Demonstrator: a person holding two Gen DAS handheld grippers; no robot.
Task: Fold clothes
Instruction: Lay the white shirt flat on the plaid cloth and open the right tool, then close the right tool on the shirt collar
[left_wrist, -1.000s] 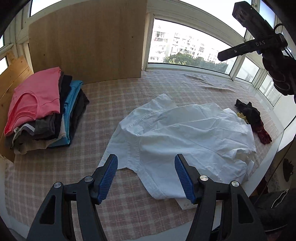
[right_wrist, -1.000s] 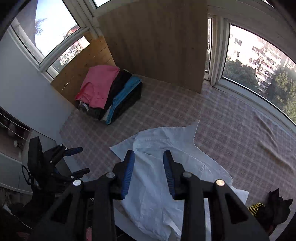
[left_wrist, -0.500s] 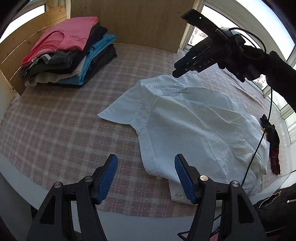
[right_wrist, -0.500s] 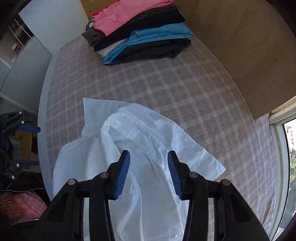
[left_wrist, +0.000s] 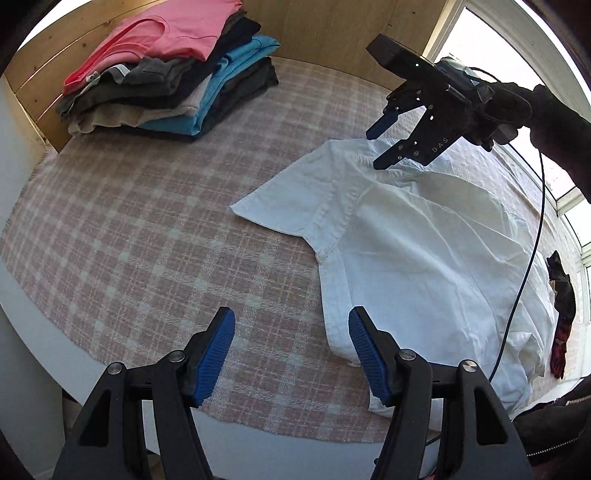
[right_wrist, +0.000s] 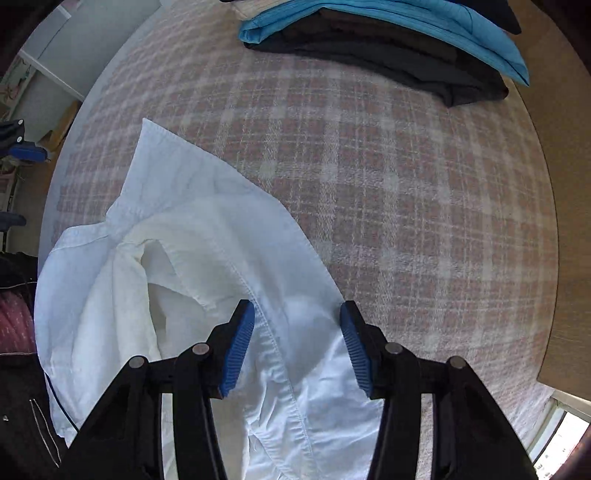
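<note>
Lying rumpled on the plaid tabletop (left_wrist: 147, 229), white shirt (left_wrist: 424, 251); both tools gaping: right tool (right_wrist: 297, 341) over collar, left tool (left_wrist: 291, 350) at hem; folded stack (left_wrist: 166, 74) at 11 o'clock.

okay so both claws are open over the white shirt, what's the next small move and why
Probably lower the right claw and close it on the shoulder seam of the white shirt. It hangs open just above that fabric, near the collar, while the left claw is open by the lower hem over the plaid cloth. The shirt lies spread and unfolded.
</note>
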